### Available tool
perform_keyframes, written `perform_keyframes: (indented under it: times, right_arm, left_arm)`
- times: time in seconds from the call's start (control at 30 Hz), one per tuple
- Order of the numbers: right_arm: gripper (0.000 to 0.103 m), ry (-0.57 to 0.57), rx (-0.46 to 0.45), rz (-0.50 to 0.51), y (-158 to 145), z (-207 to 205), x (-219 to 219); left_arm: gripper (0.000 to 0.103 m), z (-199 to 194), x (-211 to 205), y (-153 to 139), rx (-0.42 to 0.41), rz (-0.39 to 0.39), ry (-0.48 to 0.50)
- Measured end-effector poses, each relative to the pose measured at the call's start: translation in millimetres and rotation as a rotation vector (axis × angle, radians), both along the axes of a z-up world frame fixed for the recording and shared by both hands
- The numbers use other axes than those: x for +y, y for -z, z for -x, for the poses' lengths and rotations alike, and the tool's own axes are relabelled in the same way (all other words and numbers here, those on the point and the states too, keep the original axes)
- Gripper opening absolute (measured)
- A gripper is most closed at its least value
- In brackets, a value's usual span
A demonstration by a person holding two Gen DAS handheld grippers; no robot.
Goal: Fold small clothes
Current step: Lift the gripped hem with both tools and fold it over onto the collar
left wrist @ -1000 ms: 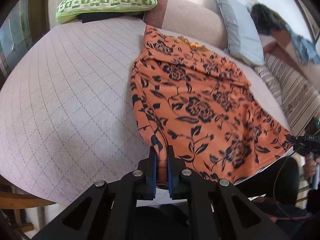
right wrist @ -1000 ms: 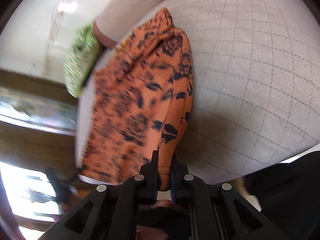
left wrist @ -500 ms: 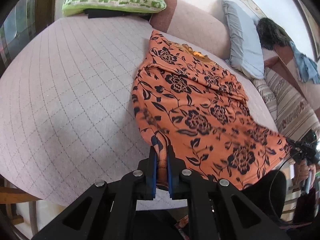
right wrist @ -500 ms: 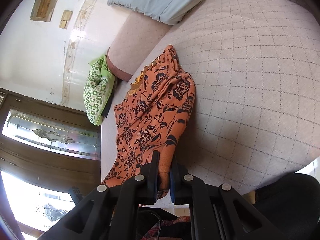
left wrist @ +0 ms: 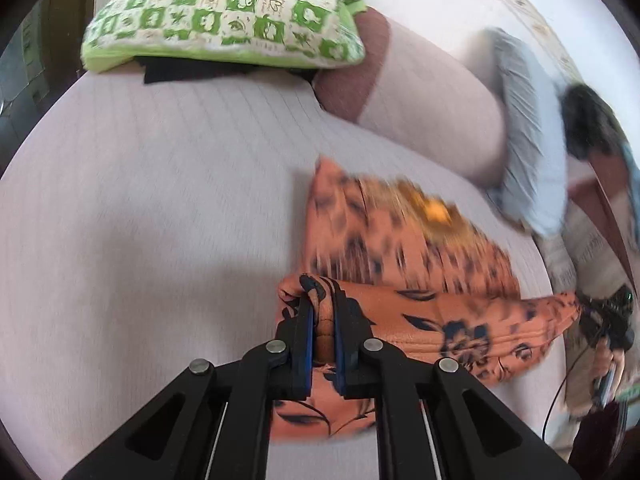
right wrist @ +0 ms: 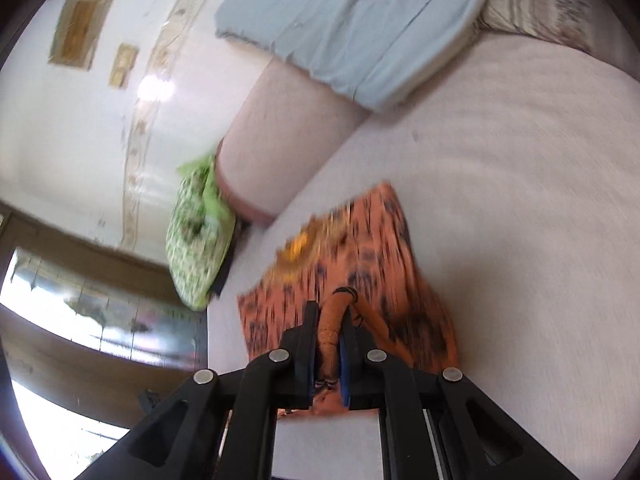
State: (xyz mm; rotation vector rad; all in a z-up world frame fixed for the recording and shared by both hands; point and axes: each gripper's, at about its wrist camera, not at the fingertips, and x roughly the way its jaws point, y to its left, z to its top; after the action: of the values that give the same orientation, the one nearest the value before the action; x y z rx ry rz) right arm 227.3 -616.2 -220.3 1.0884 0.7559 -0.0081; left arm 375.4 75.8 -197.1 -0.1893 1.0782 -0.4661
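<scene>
An orange garment with dark blue flowers [left wrist: 400, 240] lies on the pale quilted sofa seat [left wrist: 140, 200], its near half lifted and carried over the far half. My left gripper [left wrist: 323, 300] is shut on the garment's hem at one corner. The stretched hem [left wrist: 460, 320] runs to the right, where the other gripper shows small at the frame's edge. In the right wrist view my right gripper [right wrist: 329, 320] is shut on a bunched hem corner of the same garment [right wrist: 360, 248]. A yellow patch marks its neckline [right wrist: 298, 246]. The picture is motion-blurred.
A green-and-white checked cushion [left wrist: 224, 12] lies at the sofa's far left on something dark. A pinkish bolster [left wrist: 420, 92] and a light blue pillow [left wrist: 528, 136] line the back. A striped cushion [right wrist: 536, 4] sits far right. A wooden door with glass [right wrist: 80, 312] stands beyond the sofa's end.
Both grippers have swept the held hem forward over the garment toward the neckline, lifting it slightly. The garment lay spread flat before; now its near half is doubled over the far half.
</scene>
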Motion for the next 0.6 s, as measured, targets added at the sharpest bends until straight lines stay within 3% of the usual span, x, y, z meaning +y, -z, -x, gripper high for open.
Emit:
perform_keyframes:
  times: [0.13,0.33,0.5,0.6]
  right_arm:
    - [0.008,0.062,0.047,-0.03,31.3,-74.8,-26.9]
    - [0.008,0.129,0.115,-0.084,89.8,-150.6,-59.0]
    - [0.01,0.14,0.124,-0.208,131.2,-181.5,-76.7]
    - [0.011,0.128,0.096,-0.207,134.2,-189.3,-81.0]
  left_arm:
    - [0.009,-76.2,-34.5,17.7,0.029,-0.028,-0.056]
    - [0.009,-137.5,-62.8,51.1,0.058,-0.066,-0.103]
    - [0.01,-159.1,-64.1,69.6,0.074,-0.019,-0.164]
    - [0.012,-158.0,-59.9,70.0,0.062,0.02,-0.188]
